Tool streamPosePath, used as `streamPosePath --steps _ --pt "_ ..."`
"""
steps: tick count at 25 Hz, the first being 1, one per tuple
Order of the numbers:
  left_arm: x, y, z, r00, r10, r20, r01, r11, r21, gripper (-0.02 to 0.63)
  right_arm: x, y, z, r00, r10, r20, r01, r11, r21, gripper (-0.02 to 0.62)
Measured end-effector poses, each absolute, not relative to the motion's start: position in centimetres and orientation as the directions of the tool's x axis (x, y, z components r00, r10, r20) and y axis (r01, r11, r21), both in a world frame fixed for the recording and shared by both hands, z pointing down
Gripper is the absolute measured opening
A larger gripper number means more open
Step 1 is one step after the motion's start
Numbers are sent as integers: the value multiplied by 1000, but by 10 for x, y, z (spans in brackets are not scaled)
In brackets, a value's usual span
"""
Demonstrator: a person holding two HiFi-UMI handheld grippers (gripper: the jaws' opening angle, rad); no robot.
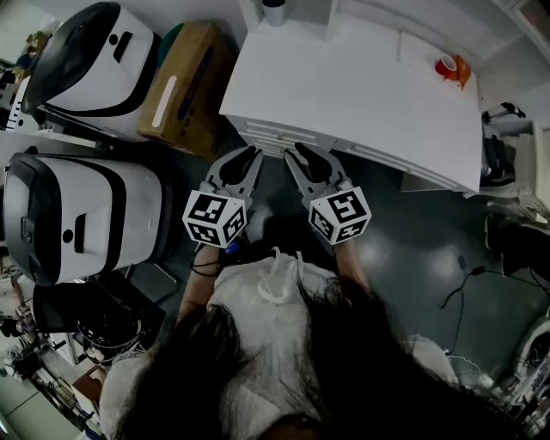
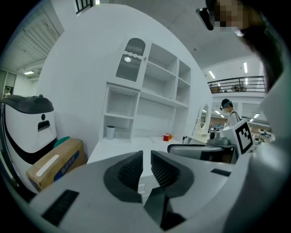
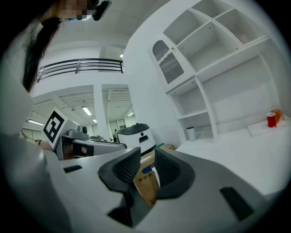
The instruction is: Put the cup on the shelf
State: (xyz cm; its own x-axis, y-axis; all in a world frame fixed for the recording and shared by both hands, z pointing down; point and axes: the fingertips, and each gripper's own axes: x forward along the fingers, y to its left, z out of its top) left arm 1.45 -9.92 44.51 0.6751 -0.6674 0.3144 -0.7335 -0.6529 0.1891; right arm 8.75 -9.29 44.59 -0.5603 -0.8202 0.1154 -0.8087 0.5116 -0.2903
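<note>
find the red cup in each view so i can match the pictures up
Head view: red cup at upper right, near the far right corner of the white desk.
Left gripper view: red cup small, near centre, on the desk below the shelf.
Right gripper view: red cup at the far right edge.
Shared landmark: the pale cup in the shelf's bottom cubby.

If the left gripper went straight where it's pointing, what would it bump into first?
Most likely the front edge of the white desk. The left gripper points right at it, with nothing in between, though the height is hard to judge.
</note>
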Motion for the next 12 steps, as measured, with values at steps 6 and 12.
streamPosePath --steps 6,12 --pt "-29 -76 446 688 -657 307 -720 -671 177 64 43 -65 445 -558 -821 125 -810 504 -301 92" --pt "-70 -43 445 716 -637 285 -694 -696 185 64 3 -30 446 -516 -844 146 -836 460 -299 81"
